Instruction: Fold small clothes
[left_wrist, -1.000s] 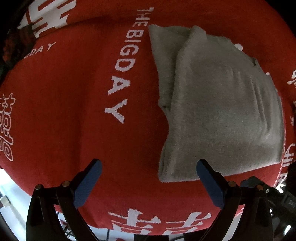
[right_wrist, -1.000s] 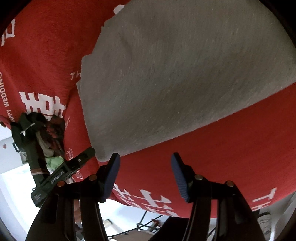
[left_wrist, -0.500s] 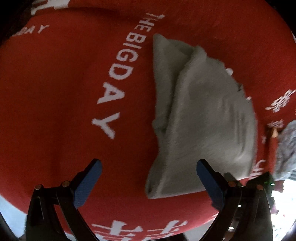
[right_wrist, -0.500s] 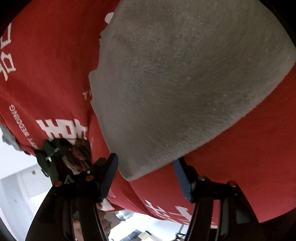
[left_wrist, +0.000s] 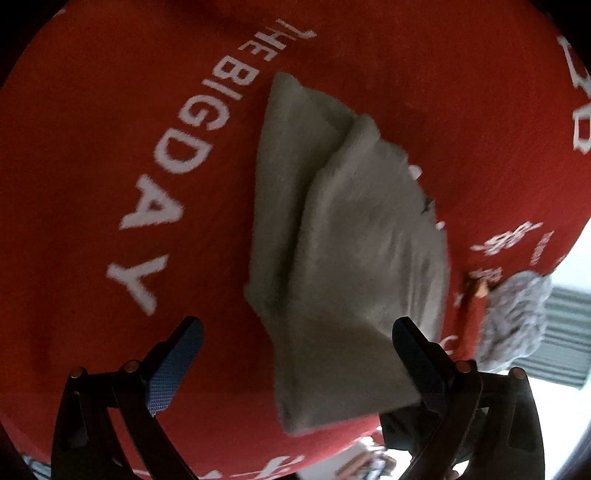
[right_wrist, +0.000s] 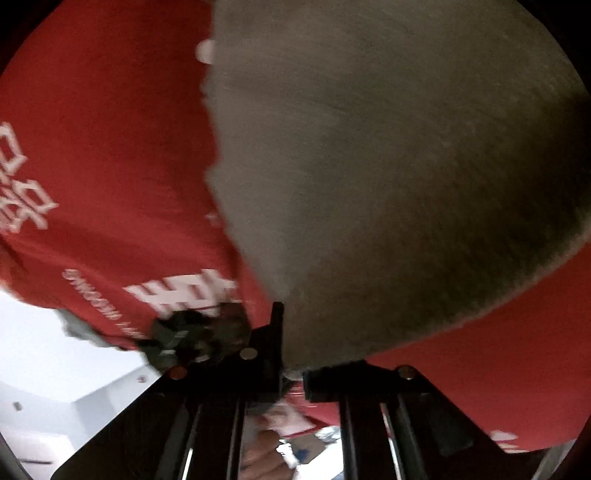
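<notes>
cloth (left_wrist: 354, 258), grey, lies part-folded on red blanket (left_wrist: 110, 166). right gripper (right_wrist: 293, 369) pinches its near corner; left gripper (left_wrist: 295, 362) gapes wide, empty, over the near edge. folds likely remain.

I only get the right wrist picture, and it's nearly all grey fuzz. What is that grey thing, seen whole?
Observer: In the left wrist view it is a folded grey cloth lying on a red tablecloth, with one layer overlapping another.
Operator: Is the other gripper holding it too?
Observer: No. The left gripper is open, with its fingers spread wide near the cloth's closest end and clamped on nothing.
Operator: Is anything else lying there?
Observer: Yes, a second grey knitted item sits at the table's edge, to the right of the cloth in that view.
</notes>
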